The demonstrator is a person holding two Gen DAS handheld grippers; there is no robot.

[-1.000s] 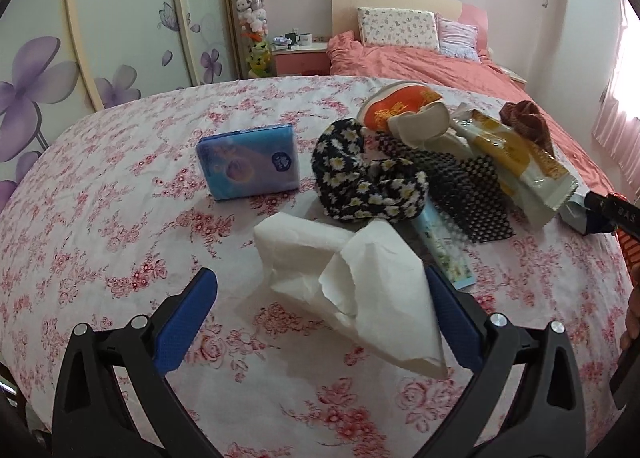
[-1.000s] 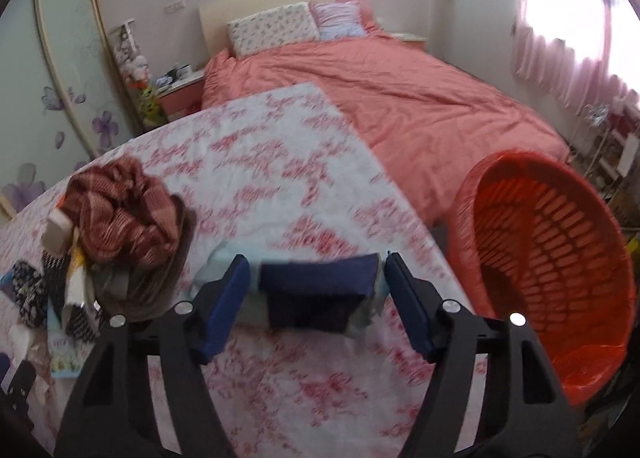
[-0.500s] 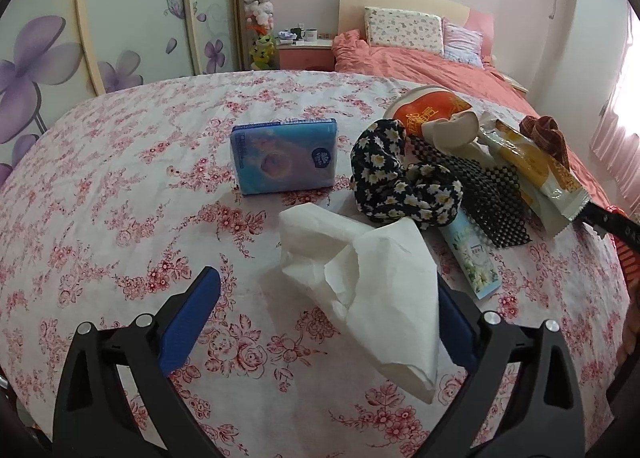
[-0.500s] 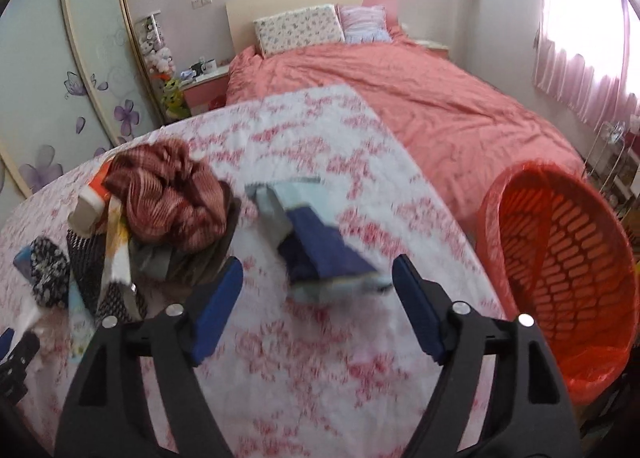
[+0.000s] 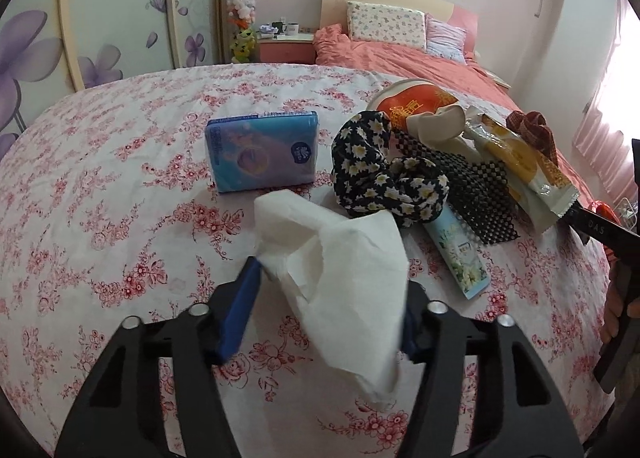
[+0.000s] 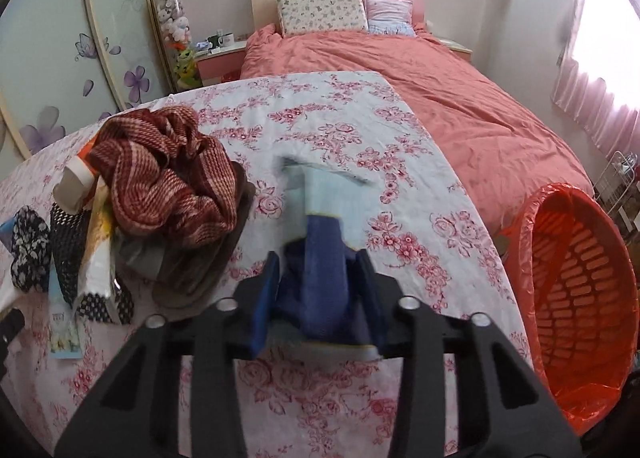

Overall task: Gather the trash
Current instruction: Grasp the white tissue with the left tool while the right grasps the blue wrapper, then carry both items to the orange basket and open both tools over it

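a coral-covered bed is filling the far half of the room, with two pillows lying at its headboard. in front of it the counter, draped in a white cloth with red flowers, is carrying the clutter. an orange basket lined with an orange bag is standing off the counter's right edge, beside the bed.

on the counter a red knitted cloth is lying heaped over a dark flat piece, touching a yellow and white snack wrapper. a black mesh mat is lying under a black daisy-print scrunchie, and an orange-lidded cup is sitting behind them. a blue tissue pack is standing apart to the left, and a slim pale green packet is lying near the mat's front edge.

the left tool is pinching a crumpled white tissue between its blue pads, the paper drooping forward and lifted off the cloth. the right tool is clamping a dark blue and pale wrapper, blurred, above the counter and left of the basket.
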